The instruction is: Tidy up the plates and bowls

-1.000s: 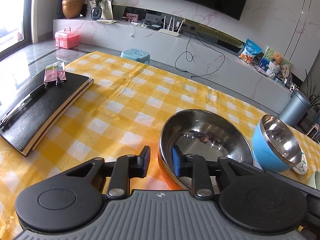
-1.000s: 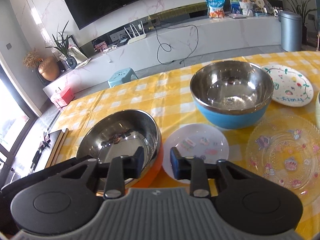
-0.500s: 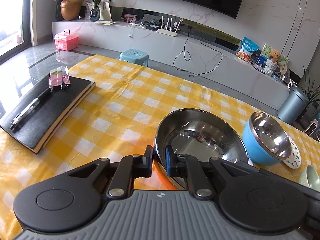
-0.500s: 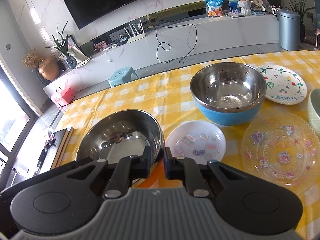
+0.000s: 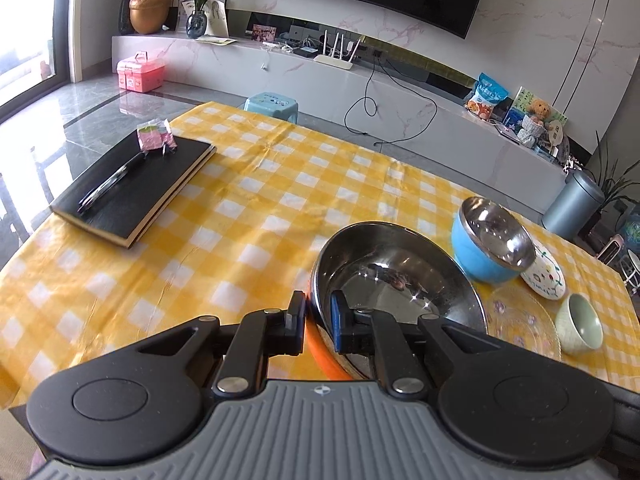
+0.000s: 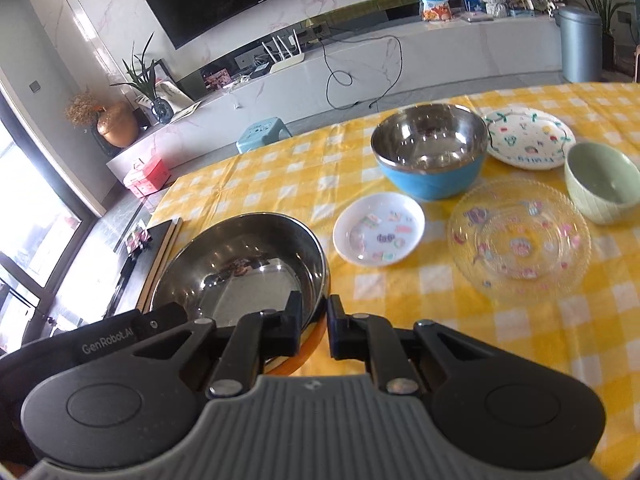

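A steel bowl with an orange outside [image 5: 396, 276] [image 6: 240, 264] is held above the yellow checked tablecloth. My left gripper [image 5: 319, 322] is shut on its near left rim. My right gripper [image 6: 314, 326] is shut on its near right rim. A blue bowl with a steel inside [image 6: 430, 152] [image 5: 492, 240] stands further back. A small white sticker plate [image 6: 380, 229], a clear glass plate [image 6: 520, 240] [image 5: 520, 322], a white patterned plate [image 6: 528, 138] [image 5: 546, 276] and a pale green bowl [image 6: 602, 182] [image 5: 580, 324] lie around it.
A black notebook [image 5: 132, 188] with a pen and a pink packet lies at the table's far left corner. The tablecloth [image 5: 260, 200] is bare between it and the bowls. A blue stool [image 5: 272, 105] stands beyond the far edge.
Both grippers have closed onto the orange bowl's rim and lifted it. Both views have risen and pulled back, so more of the table shows.
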Motion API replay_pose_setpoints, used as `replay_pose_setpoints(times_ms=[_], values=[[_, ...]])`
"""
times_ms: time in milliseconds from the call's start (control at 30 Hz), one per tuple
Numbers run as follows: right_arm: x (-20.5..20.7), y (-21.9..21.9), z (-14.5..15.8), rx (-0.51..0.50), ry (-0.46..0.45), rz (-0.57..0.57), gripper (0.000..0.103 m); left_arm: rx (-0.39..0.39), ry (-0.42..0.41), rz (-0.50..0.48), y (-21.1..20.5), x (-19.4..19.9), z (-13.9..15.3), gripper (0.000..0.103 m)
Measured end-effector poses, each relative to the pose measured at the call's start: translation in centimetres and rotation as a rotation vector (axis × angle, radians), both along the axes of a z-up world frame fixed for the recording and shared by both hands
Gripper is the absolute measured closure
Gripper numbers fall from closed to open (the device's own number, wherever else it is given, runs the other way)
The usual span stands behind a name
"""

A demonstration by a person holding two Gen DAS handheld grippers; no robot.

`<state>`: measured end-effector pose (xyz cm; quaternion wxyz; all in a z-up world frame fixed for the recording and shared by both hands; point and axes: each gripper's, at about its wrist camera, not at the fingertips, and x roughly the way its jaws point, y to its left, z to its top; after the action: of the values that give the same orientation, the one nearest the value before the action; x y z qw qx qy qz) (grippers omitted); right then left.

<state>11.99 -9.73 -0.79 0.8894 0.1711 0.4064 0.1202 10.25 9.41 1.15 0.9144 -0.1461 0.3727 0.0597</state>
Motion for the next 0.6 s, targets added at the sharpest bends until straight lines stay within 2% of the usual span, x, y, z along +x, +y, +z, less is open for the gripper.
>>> replay_pose_setpoints(times_ms=[167, 600], values=[[-2.1, -0.8, -0.6, 0.047, 0.063, 0.015, 0.092, -0.029, 0.034, 0.006, 0.3, -2.2, -0.7, 0.089], [-5.0, -0.4, -2.1, 0.025, 0.124, 0.061, 0.092, -0.028, 0.094, 0.016, 0.8, -5.1, -2.4, 0.089]])
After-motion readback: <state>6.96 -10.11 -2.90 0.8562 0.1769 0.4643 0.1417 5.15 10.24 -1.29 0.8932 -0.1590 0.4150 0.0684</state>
